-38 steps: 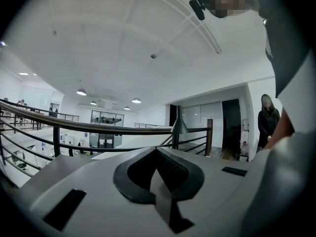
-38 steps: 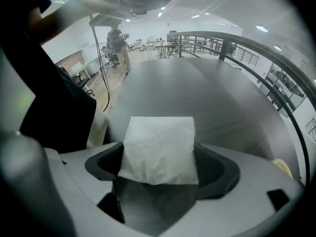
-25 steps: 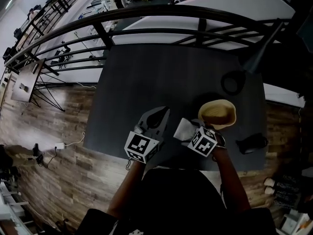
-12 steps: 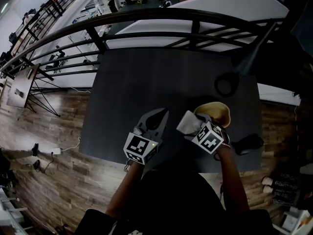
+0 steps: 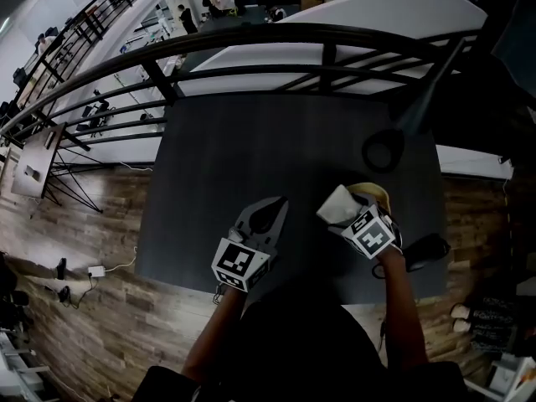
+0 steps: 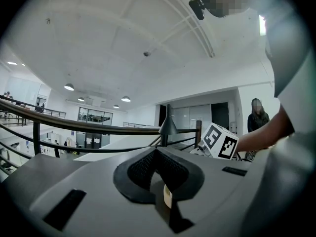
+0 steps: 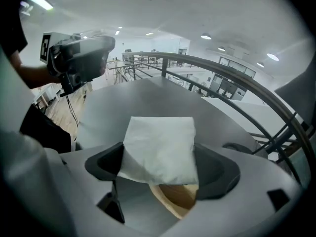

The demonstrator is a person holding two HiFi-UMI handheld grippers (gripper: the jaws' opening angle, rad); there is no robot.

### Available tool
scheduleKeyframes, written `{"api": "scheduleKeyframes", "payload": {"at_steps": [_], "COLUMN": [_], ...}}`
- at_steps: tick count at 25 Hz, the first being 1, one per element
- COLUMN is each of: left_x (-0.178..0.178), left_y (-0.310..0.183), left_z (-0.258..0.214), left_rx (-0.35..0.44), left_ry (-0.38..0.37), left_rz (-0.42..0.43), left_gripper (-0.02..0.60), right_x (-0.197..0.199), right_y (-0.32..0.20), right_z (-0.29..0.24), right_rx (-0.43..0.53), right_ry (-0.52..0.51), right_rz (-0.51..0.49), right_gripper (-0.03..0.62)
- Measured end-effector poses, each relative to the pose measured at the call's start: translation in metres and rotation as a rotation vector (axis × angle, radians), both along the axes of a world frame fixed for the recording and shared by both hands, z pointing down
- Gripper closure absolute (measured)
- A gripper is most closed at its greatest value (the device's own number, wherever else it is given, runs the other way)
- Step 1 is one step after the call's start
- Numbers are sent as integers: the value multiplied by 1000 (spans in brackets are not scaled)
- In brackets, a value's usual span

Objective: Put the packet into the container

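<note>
A white packet (image 5: 338, 205) is pinched between the jaws of my right gripper (image 5: 345, 213), which is shut on it. In the right gripper view the packet (image 7: 160, 149) spans the jaws of that gripper (image 7: 160, 169) and hangs just above the tan bowl-shaped container (image 7: 177, 197). In the head view the container (image 5: 376, 193) peeks out beyond the packet, mostly hidden. My left gripper (image 5: 271, 207) rests near the table's front edge, left of the packet, jaws shut and empty. Its own view shows the closed left gripper (image 6: 157, 156) and the right gripper's marker cube (image 6: 220, 141).
The dark grey table (image 5: 251, 149) is bounded at the far side by a black railing (image 5: 251, 44). A black ring-shaped object (image 5: 383, 152) lies beyond the container. Another black object (image 5: 427, 248) lies at the right near the front edge.
My right gripper has carried the packet away from me and to the right, from beside the container to over it. The container is now largely covered. The left gripper has barely moved.
</note>
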State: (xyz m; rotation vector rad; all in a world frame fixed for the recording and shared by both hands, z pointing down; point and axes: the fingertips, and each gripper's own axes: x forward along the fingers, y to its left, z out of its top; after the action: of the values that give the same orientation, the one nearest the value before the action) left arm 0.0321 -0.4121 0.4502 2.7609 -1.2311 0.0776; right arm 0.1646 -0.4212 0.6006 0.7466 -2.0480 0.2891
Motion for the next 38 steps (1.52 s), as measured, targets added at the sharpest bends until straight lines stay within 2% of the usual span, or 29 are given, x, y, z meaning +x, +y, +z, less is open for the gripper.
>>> {"api": "scheduleKeyframes", "payload": {"at_steps": [9,13,17,22,30,38], "left_x": [2,11,12,14,-2,-9], "left_y": [-1,0,2,4,-1,-1], "left_z": [0,-4,-7,-7,-6,-7], "left_rx": [5,22,33,30,27,27], "left_ry": [-16,-36,-12,-22,-32,-35], "left_rz": [9,38,61,54,25,8], "left_gripper": [584,583,583,583,583,583], "right_x": [37,53,61,74,83,81], "right_y": [-19,-22,-27,-29,-36,-30], "right_z": [9,17,25,28,44,64], "right_rx": [-20,-27,-37,-37,-114,-142], "right_ry": [28,39,49,58,16,21], "right_rz": [170,241,313,385,587,626], "right_gripper": [145,145,145,145,145,145]}}
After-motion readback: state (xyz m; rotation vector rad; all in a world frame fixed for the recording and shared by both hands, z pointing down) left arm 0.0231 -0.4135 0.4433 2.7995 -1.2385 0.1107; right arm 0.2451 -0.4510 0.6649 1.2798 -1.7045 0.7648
